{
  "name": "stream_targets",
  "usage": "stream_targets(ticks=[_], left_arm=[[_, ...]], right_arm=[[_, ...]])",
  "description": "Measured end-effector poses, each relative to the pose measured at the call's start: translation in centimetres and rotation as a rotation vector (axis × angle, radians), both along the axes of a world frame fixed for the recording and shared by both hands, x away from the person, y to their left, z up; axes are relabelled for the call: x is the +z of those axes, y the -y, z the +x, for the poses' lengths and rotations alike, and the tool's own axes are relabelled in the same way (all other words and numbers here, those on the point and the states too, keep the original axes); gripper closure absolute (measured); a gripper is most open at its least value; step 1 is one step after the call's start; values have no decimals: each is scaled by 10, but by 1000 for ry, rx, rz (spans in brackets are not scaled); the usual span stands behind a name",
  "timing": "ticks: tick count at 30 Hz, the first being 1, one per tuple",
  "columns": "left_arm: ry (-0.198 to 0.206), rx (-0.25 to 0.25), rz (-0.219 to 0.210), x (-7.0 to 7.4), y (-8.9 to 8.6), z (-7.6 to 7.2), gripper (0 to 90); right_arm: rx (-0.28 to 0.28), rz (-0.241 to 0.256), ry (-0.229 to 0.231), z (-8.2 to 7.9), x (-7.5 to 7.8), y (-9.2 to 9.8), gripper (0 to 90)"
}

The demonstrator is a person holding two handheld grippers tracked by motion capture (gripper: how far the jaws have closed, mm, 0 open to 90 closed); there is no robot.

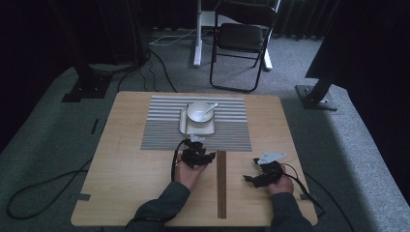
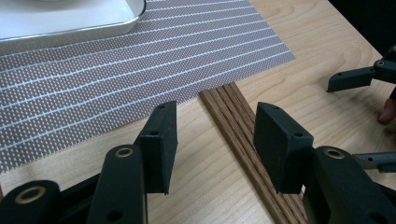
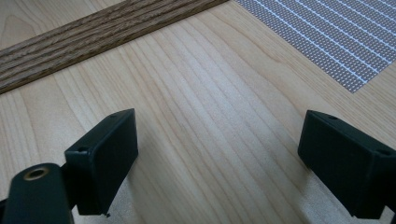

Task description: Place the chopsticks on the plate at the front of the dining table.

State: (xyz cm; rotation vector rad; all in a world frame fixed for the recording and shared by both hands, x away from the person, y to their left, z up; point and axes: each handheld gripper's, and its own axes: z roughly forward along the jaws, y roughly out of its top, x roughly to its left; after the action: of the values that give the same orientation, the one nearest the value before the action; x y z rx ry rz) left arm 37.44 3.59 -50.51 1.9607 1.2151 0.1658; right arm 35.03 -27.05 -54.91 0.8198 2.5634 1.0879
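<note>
Both grippers are matte black. The left gripper (image 2: 215, 144) has flat rectangular jaw blocks with small screw holes, on rounded arms set with brass-ringed holes. The right gripper (image 3: 219, 163) has the same blocky jaws and a brass ring. A black cable (image 1: 175, 159) loops from the left one; the right carries a pale grey three-cornered plate (image 1: 270, 157). The sleeves (image 1: 159, 208) are dark grey.

Open left gripper (image 2: 215, 144) above dark wooden strip (image 2: 243, 135), striped placemat (image 2: 116, 79) beyond.
</note>
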Motion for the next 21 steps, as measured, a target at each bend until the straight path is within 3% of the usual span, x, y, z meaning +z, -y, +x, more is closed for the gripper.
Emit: stream_targets(ticks=[21], left_arm=[[3,-25,15,-6,7,-11,502]], right_arm=[[0,0,0,0,0,0,116]])
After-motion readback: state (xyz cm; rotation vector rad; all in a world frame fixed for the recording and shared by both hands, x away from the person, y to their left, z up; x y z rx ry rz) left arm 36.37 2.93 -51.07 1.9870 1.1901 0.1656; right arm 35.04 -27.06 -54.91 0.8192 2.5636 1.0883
